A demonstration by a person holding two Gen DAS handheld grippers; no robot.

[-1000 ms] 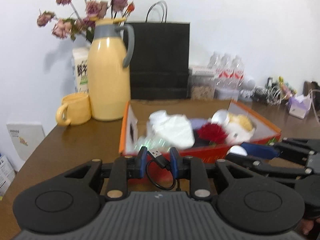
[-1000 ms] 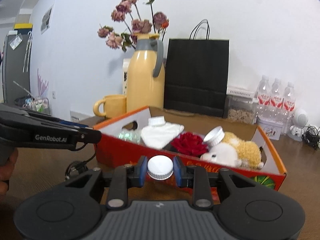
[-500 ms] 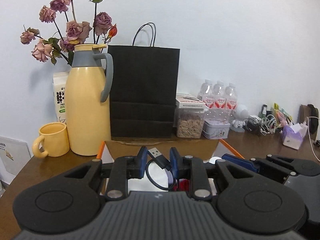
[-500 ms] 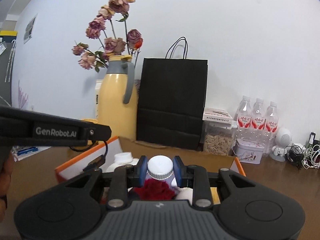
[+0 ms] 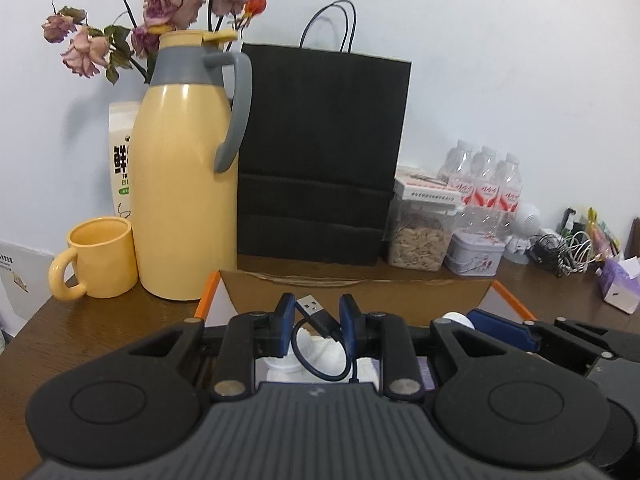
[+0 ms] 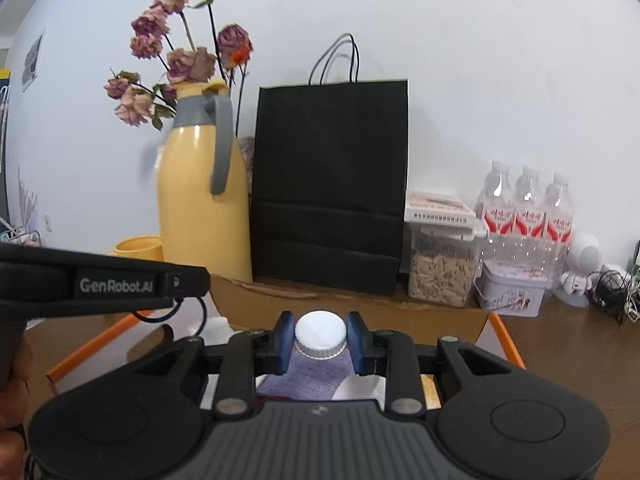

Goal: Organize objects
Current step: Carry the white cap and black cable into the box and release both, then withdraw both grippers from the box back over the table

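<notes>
My left gripper [image 5: 315, 316] is shut on a black USB cable [image 5: 318, 318], whose plug sticks up between the blue pads and whose loop hangs below. My right gripper [image 6: 320, 334] is shut on a small bottle with a white ribbed cap [image 6: 320, 332]. Both grippers hover over an orange-rimmed cardboard box [image 5: 360, 294] on the brown table; white things lie inside it under the left gripper, purple cloth [image 6: 304, 372] under the right one. The right gripper shows at the lower right of the left wrist view [image 5: 500, 330], the left one at the left of the right wrist view [image 6: 172, 284].
Behind the box stand a yellow thermos jug [image 5: 186, 184] with dried roses, a yellow mug [image 5: 98, 258], a black paper bag [image 5: 320, 152], a jar of seeds [image 5: 420, 232], a small tin [image 5: 474, 256], three water bottles [image 5: 486, 188] and tangled cables [image 5: 560, 248]. A tissue pack [image 5: 620, 286] lies far right.
Both grippers have moved forward over the box toward the back wall, each keeping its hold. The box's contents have slid under the gripper bodies, and the jug and bag loom closer.
</notes>
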